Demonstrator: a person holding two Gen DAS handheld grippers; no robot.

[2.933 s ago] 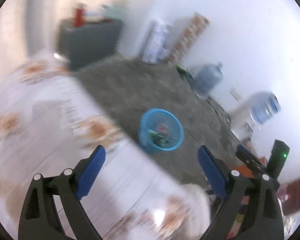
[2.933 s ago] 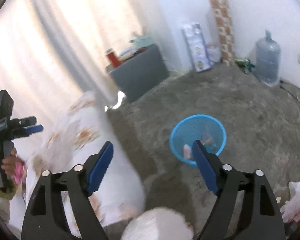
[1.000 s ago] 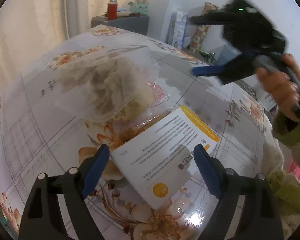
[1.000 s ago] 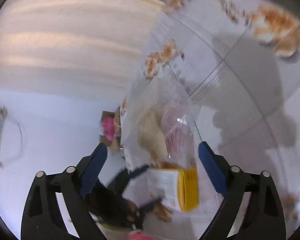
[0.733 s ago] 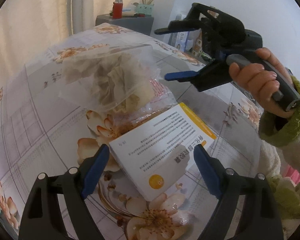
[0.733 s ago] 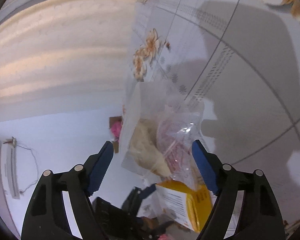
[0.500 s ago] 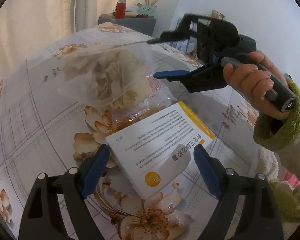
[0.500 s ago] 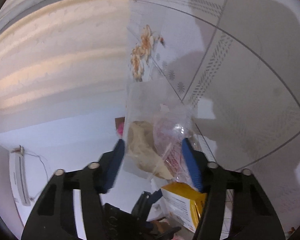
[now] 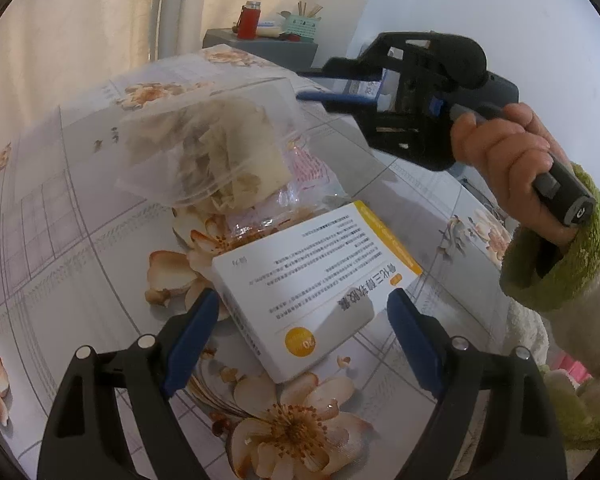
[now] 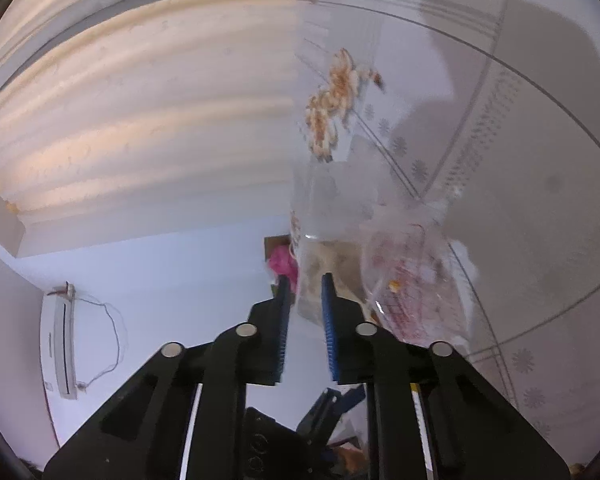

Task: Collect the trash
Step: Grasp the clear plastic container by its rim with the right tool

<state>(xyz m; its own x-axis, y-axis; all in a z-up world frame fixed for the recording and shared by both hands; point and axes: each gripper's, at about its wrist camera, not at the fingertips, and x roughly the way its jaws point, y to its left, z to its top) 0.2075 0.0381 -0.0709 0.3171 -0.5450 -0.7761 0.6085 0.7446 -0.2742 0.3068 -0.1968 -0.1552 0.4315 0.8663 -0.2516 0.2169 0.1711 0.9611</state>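
A clear plastic bag [image 9: 208, 152] stuffed with crumpled tissue lies on the flowered table [image 9: 60, 208], on top of a pink-printed wrapper [image 9: 308, 168]. A white and yellow box [image 9: 312, 280] lies nearer, its near end between the fingers of my open left gripper [image 9: 302, 336], untouched. A hand [image 9: 500, 156] holds my right gripper [image 9: 312, 86] at the bag's far upper corner. In the right wrist view the right gripper [image 10: 304, 280] is closing, its jaws nearly together on the edge of the clear bag [image 10: 332, 208]. The wrapper [image 10: 412, 280] lies just beside it.
A grey side table [image 9: 260, 46] with a red bottle [image 9: 249, 22] and a pen holder stands behind the table by the curtain. The person's green and white sleeve [image 9: 556, 264] crosses the table's right edge. The right wrist view is rolled sideways; a wall air conditioner [image 10: 58, 344] shows.
The right gripper came in toward the clear bag and its jaws narrowed from wide apart to almost together on the bag's edge. The left gripper stays open over the box.
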